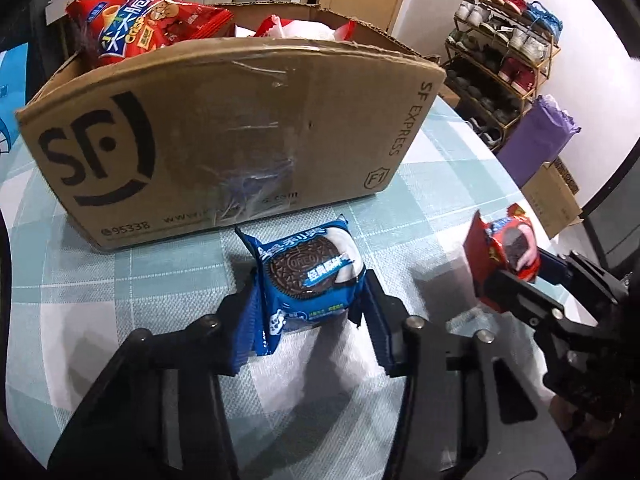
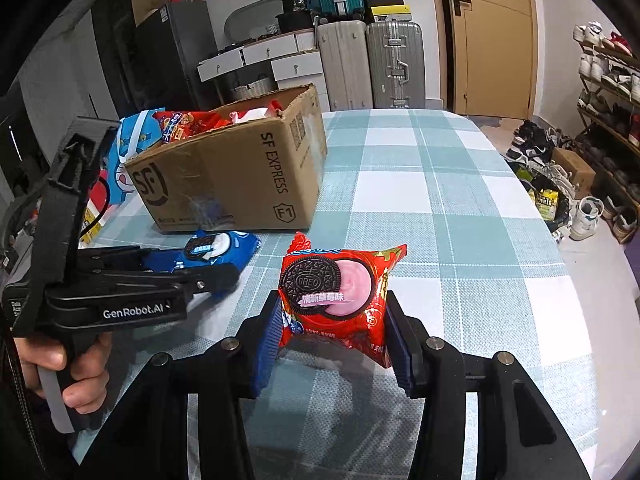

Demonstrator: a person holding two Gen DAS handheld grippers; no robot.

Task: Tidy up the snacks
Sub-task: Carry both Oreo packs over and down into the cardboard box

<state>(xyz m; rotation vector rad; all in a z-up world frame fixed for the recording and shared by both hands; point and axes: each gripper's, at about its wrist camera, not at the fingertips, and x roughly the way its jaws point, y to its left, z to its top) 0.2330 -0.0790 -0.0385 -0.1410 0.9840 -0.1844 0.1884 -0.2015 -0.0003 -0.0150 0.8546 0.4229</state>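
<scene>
Left wrist view showed the left gripper (image 1: 308, 280) pinching a blue Oreo pack (image 1: 310, 276) between its blue pads, held just in front of the box (image 1: 224, 132) on the checked table (image 1: 432, 184). Right wrist view showed the right gripper (image 2: 332, 316) clamped the same way on a red Oreo pack (image 2: 336, 296), held beside the left one and a little farther from the box. Whether either pack was clear of the cloth or resting on it could not be told

The box already held a red chip bag (image 1: 140, 28) and some red-and-white wrappers (image 1: 296, 28), so part of the sorting looked done. Both Oreo packs were outside the box, so the job seemed to be in its later part, with these two left to go in. No other loose snacks showed on the table near the grippers, though a blue bag (image 2: 134, 148) stood behind the box and its role was unclear
</scene>
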